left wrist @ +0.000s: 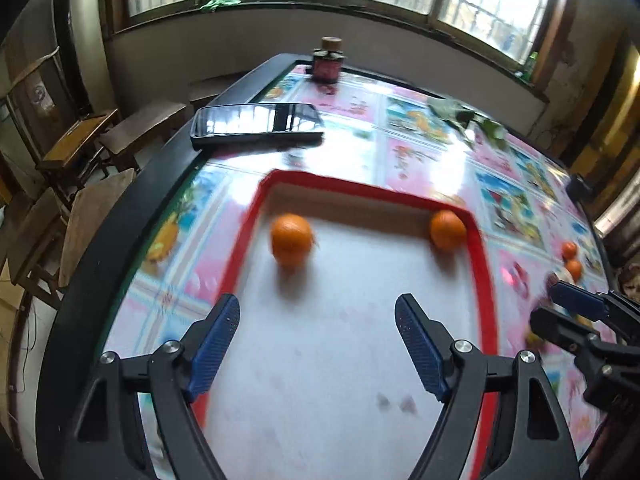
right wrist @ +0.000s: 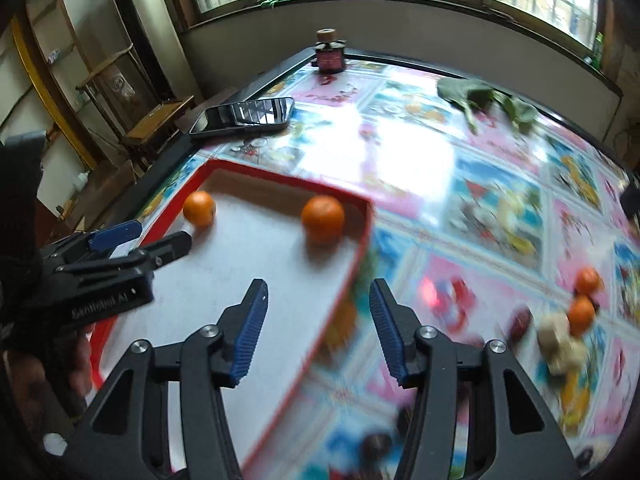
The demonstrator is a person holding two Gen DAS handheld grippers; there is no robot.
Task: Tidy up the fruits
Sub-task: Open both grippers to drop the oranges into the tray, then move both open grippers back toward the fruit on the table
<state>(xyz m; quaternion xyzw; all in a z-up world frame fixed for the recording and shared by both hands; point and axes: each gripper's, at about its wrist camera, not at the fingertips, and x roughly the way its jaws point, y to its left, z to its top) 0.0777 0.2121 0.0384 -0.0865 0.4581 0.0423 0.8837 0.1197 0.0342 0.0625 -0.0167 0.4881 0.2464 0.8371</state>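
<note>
Both claws stand with their jaws apart and grip nothing. Left gripper [left wrist: 318, 340] hangs over the near half of the red-rimmed tray [left wrist: 486, 300], its fingers aimed toward the far wall of the tray. Right gripper [right wrist: 318, 322] straddles the tray's right rim [right wrist: 352, 276], one finger over the white floor and the other over the patterned tablecloth [right wrist: 460, 184].

Four oranges show in all. Two lie inside the tray: one by the far left side [left wrist: 291, 238] and one tucked into the far right corner [left wrist: 447, 230], well apart from each other. Two more oranges [right wrist: 587, 281] [right wrist: 581, 314] sit close together out on the cloth to the right, beside a pale blurred lump [right wrist: 558, 340] that cannot be made out.

One phone [left wrist: 256, 122] lies flat at the table's left edge, long axis running left to right. One dark jar [right wrist: 330, 54] stands at the far edge, and leafy greens [right wrist: 476, 98] lie at far right.

White tray floor between and near the two oranges lies bare.
</note>
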